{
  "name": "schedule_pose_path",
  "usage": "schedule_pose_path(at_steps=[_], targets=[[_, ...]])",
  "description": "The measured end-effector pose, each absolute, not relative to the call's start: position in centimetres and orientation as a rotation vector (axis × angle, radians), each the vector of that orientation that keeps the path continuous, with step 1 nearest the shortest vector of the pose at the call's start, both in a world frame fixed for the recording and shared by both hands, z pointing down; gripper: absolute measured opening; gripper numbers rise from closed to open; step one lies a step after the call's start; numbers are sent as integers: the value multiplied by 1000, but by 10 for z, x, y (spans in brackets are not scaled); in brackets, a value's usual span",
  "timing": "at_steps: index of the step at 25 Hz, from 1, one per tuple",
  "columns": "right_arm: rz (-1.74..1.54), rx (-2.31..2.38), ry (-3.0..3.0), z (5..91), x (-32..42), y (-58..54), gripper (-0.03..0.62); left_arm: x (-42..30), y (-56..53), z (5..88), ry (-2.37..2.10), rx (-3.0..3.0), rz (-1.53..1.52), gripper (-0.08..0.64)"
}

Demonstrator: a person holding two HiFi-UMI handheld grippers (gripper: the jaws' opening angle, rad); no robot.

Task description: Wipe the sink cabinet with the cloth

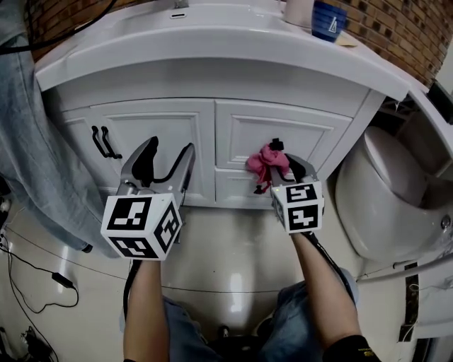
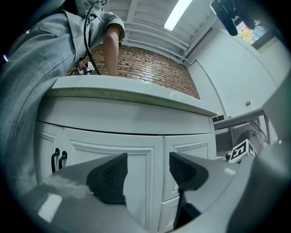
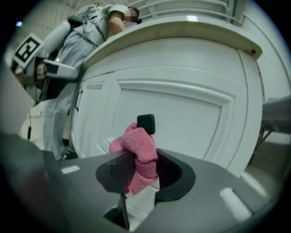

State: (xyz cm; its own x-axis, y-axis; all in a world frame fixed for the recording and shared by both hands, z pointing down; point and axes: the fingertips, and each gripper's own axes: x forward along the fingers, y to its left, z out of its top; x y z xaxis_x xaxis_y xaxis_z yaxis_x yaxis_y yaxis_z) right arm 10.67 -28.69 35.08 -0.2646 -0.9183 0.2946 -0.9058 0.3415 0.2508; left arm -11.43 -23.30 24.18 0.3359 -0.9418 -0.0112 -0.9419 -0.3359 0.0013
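Your right gripper [image 1: 277, 171] is clamped on the pink cloth [image 1: 265, 161], which bunches ahead of the jaws, low on the right door [image 1: 297, 131] by its knob [image 3: 146, 123]. Most of that door lies above the cloth. Left gripper [image 1: 166, 161] is wide apart and empty, facing the left door [image 1: 159, 127].

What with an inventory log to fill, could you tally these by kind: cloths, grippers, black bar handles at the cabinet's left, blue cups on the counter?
pink cloth: 1
grippers: 2, the left gripper and the right gripper
black bar handles: 2
blue cup: 1
Total: 6
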Motion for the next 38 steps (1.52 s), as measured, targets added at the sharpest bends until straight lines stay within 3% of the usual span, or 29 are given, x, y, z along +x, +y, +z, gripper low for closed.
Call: schedule_pose_path(at_steps=[3,7,13,18,22,26,32,38], targets=[[-57,1706,-2140,348,152,-286,123,-112,-233,241,1801,-2563,16,288],[292,1821,-2297,341,209,-278,124,-117,-233,241,1815,-2565,36,289],[332,2081,-2078,345,278,-272,120,-117,-235,243,1806,-2565,25,288],[517,1743,-2355,372,173,-270,120,-116,-239,246,1817,-2564,13,288],[275,1383,-2518,376,46,-267,119,-113,-238,245,1833,-2548,10,288],[133,1253,-2536,382,-22,-274,118,-121,-231,240,1855,-2518,7,288],[-19,1247,-2425,385,-23,-283,118,-144,-229,240,1896,-2486,-15,288],[-30,1337,-2327,387,36,-283,119,-130,-236,244,1863,-2523,-6,288]])
